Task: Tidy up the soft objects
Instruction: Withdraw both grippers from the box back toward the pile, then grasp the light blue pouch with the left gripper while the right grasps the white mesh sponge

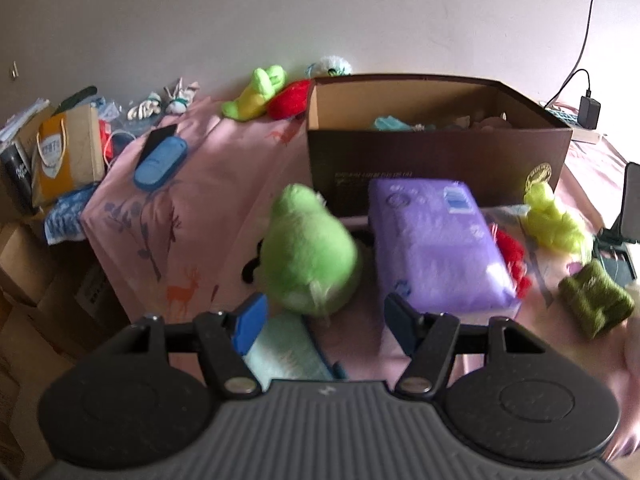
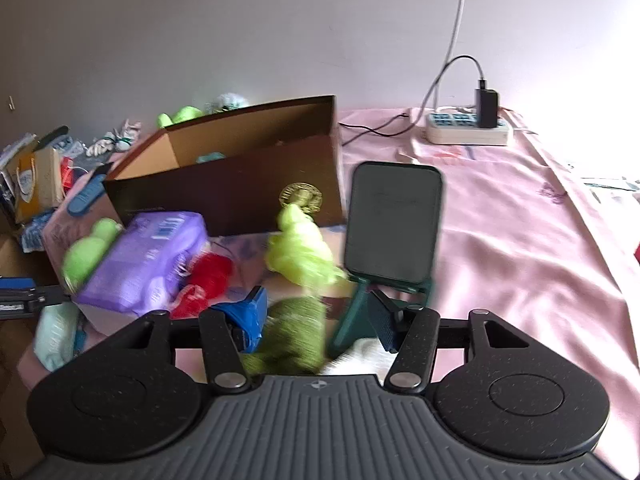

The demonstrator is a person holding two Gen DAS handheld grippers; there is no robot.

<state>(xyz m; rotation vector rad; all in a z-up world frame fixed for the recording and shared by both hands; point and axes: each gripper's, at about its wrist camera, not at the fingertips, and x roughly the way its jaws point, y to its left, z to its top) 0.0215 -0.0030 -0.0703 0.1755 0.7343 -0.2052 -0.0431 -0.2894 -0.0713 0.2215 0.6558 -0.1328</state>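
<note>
A pink printed cloth (image 1: 188,216) covers the bench, smooth with deer and branch motifs; beyond both hand-held grippers stands a dark brown cardboard box (image 1: 436,168), rectangular, open-topped, tan inside, with soft things lying in it. Just ahead of the left hand-held gripper (image 1: 324,320), which is released with nothing between its blue pads, lies a purple plastic-wrapped pack (image 1: 436,240), glossy and brick-shaped, to the right of its line; directly ahead sits a rounded green plush toy (image 1: 308,252), fuzzy, close to the pads but apart from them; a pale mint towel-like piece (image 1: 284,352) lies beneath its left finger. Ahead of the right hand-held gripper (image 2: 318,320) a dark flat phone (image 2: 394,224) leans upright on a green stand (image 2: 356,320). A frilly lime mesh puff (image 2: 300,248) lies left of the phone. An olive knitted roll (image 2: 296,336) sits between the right gripper's spread pads; whether they press it I cannot tell. Red mesh (image 2: 210,272) lies to the left, beside the purple pack.
</note>
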